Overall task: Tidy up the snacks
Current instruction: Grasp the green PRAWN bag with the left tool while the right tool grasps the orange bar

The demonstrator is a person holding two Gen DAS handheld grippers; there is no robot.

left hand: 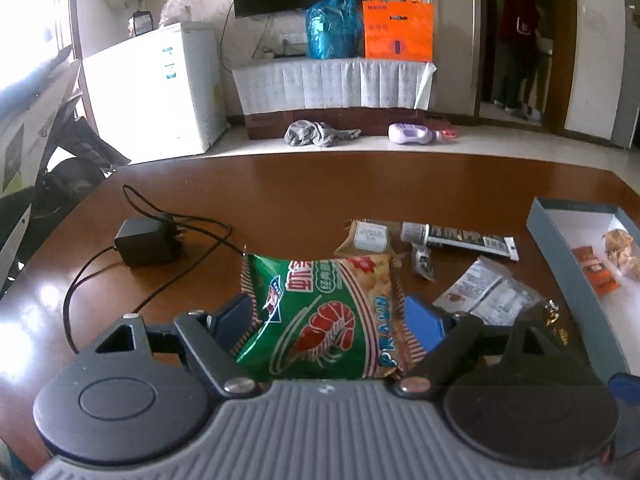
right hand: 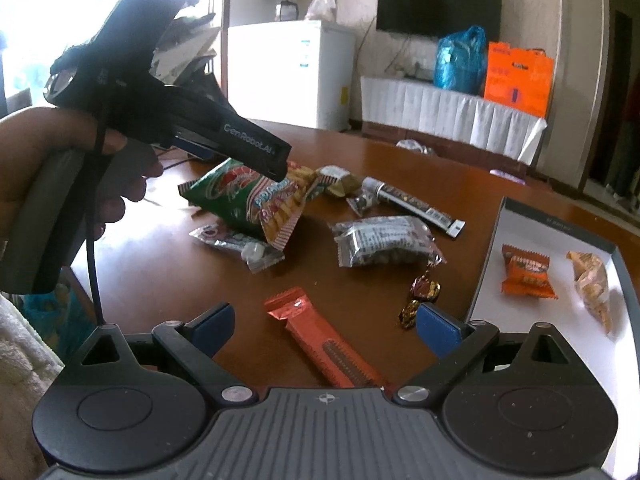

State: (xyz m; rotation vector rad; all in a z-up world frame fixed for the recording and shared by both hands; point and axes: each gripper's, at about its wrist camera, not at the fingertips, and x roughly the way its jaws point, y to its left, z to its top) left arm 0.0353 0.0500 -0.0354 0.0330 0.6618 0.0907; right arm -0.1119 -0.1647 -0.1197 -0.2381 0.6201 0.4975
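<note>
Prawn bag [left hand: 324,316] clamped between left gripper [left hand: 332,316] fingers; right gripper [right hand: 324,320] agape

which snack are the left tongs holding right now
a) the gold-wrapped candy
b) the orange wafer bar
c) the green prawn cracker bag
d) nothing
c: the left tongs are shut on the green prawn cracker bag, lifted off the table, while the right tongs stand open over the orange wafer bar.
</note>
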